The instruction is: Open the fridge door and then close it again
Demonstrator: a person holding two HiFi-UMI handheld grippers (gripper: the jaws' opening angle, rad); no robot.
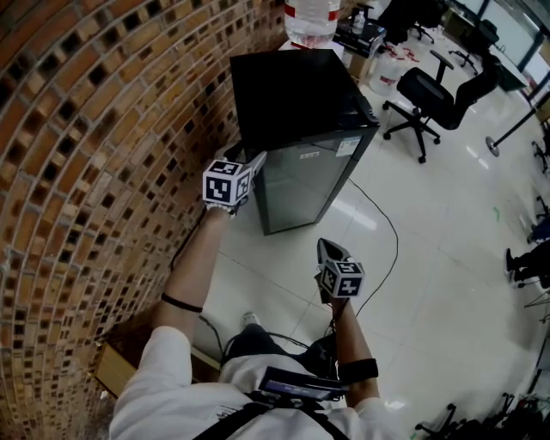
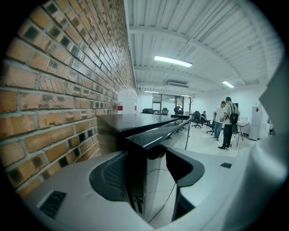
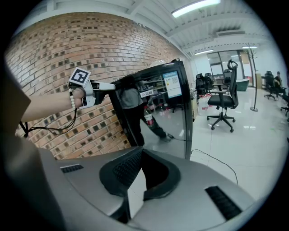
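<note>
A black mini fridge stands on the floor right against the brick wall, its glass door facing out into the office. The left claw is up at the door's top corner on the wall side. It is spread wide, with the door's edge standing between its two jaws. The right claw hangs back over the floor, well clear of the fridge, closed tight and holding nothing. A black cable trails across the tiles beside the fridge. An office chair sits farther off, and a big water jug shows behind the fridge.
</note>
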